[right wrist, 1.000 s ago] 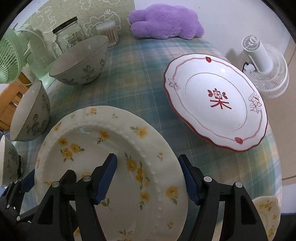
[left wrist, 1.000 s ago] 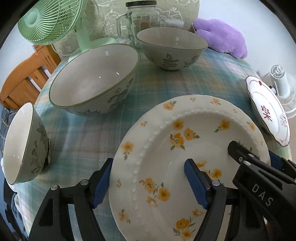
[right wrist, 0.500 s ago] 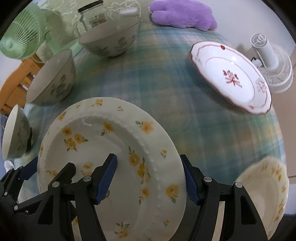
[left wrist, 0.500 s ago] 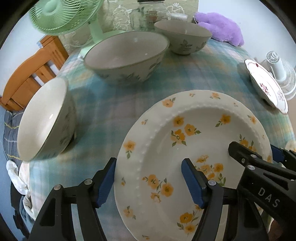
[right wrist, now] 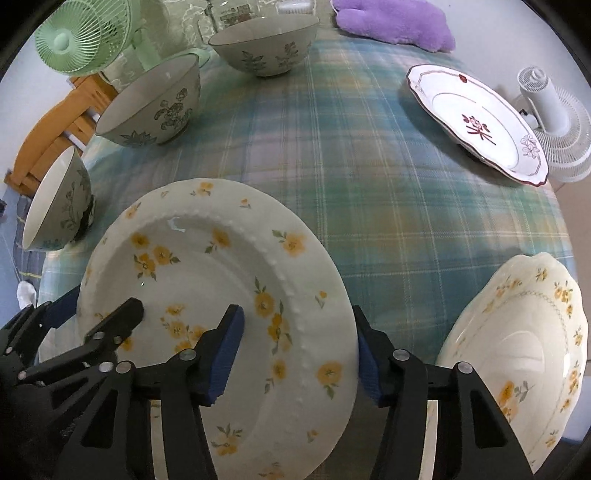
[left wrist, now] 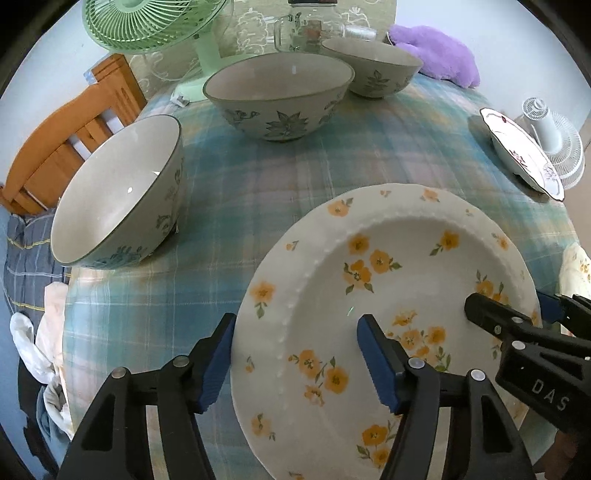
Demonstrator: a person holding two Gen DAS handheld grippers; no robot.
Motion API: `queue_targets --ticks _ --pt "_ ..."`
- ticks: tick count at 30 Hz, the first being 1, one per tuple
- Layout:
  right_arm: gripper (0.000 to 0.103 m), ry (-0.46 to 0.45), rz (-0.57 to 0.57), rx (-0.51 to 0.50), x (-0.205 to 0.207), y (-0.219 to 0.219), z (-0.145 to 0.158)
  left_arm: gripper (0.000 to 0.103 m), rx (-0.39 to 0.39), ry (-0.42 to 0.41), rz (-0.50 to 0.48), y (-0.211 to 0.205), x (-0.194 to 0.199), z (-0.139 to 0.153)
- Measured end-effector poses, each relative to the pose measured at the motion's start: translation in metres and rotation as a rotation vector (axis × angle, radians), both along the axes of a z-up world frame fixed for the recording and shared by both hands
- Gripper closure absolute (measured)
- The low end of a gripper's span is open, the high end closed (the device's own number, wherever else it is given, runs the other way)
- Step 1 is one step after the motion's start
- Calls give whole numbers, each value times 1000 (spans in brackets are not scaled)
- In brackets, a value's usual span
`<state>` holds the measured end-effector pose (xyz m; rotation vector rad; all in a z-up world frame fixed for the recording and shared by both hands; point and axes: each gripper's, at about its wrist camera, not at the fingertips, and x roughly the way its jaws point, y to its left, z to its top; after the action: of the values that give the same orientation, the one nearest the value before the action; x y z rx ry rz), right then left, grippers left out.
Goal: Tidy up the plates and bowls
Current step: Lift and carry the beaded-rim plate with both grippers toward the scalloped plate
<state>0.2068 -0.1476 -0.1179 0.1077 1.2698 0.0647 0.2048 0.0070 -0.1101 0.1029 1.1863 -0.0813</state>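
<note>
A cream plate with yellow flowers (left wrist: 399, 280) (right wrist: 207, 258) sits between my two grippers above the plaid tablecloth (right wrist: 369, 177). My left gripper (left wrist: 297, 332) straddles its left rim, one blue pad against the outer edge and the other over the well. Its jaws are closing. My right gripper (right wrist: 297, 321) straddles the opposite rim the same way, jaws also closing. Each gripper shows in the other's view: the right gripper (left wrist: 509, 306), the left gripper (right wrist: 99, 306). Three leaf-patterned bowls stand behind: a near one (left wrist: 110, 192), a large one (left wrist: 277, 96) and a far one (left wrist: 373, 70).
A red-patterned plate (right wrist: 476, 118) lies at the table's right edge by a white fan (right wrist: 554, 122). A scalloped yellow-flowered plate (right wrist: 517, 343) sits at the near right. A green fan (left wrist: 147, 22), glass jar (left wrist: 310, 26) and purple plush (left wrist: 439, 51) line the back. A wooden chair (left wrist: 66, 125) stands left.
Both grippers drew back across the table, the flowered plate keeping its place between them. The bowls shifted away, the scalloped plate came into view, and both pairs of jaws narrowed.
</note>
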Motion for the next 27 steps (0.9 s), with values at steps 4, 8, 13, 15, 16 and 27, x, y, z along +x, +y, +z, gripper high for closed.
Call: queue_targets --ticks 4,8,13,15,16,27 --pt "41 -18 5 -10 0 2 -1 32 -26 6 13 3 2 -2" --pt "37 -51 34 -38 -6 5 -2 34 -27 13 45 3 5 -2" --pt "36 -39 23 -52 -3 5 -2 34 -29 20 33 5 2 -1" --pt "36 -35 25 -55 -3 6 -1 35 -30 28 44 7 -1 0" --pt "36 -33 25 -55 -4 7 0 35 -26 29 49 8 -3 0" --pt "36 -41 12 -79 -33 21 15 37 -52 13 48 16 -36 18"
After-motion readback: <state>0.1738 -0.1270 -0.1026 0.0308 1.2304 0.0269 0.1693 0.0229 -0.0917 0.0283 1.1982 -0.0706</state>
